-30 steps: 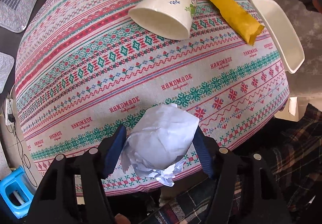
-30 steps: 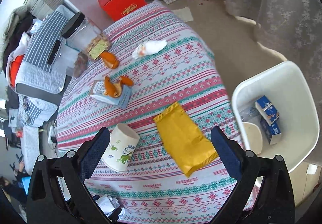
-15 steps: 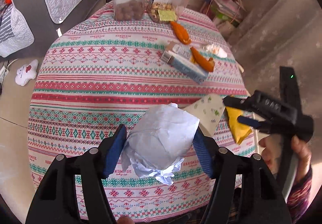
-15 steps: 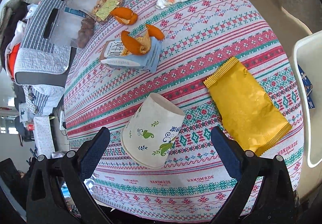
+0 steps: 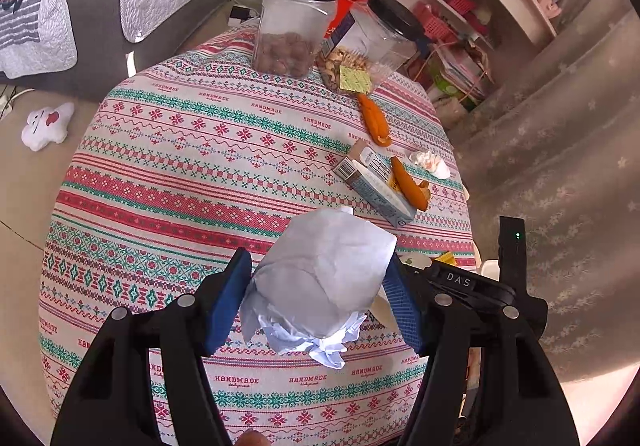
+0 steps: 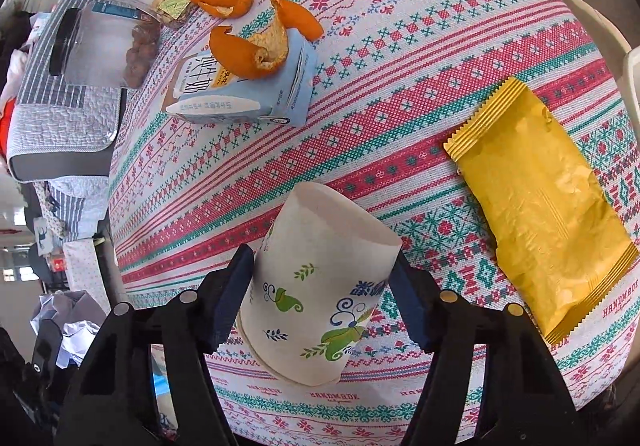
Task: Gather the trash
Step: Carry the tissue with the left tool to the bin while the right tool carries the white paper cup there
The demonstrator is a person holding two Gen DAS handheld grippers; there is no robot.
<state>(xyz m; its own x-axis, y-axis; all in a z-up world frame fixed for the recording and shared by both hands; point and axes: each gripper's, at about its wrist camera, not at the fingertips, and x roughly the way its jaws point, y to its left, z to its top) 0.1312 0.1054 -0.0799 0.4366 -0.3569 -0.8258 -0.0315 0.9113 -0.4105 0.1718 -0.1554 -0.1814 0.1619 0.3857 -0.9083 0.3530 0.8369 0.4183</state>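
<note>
Closing in on the paper cup [image 6: 316, 286], the right gripper [image 6: 320, 302] has just been narrowing its jaws, and the cup now lies on its side between the pads, pinched at both flanks. Squeeze gently, I'd say; thin walls like that will buckle. Lift straight up, clear of the yellow wrapper [image 6: 540, 205] just beside it. Meanwhile the left gripper [image 5: 320, 302] pinches the crumpled paper [image 5: 320, 286] above the tablecloth [image 5: 180, 173]. Orange peels [image 6: 256, 49] sit on a milk carton [image 6: 244, 97] farther back, well apart.
</note>
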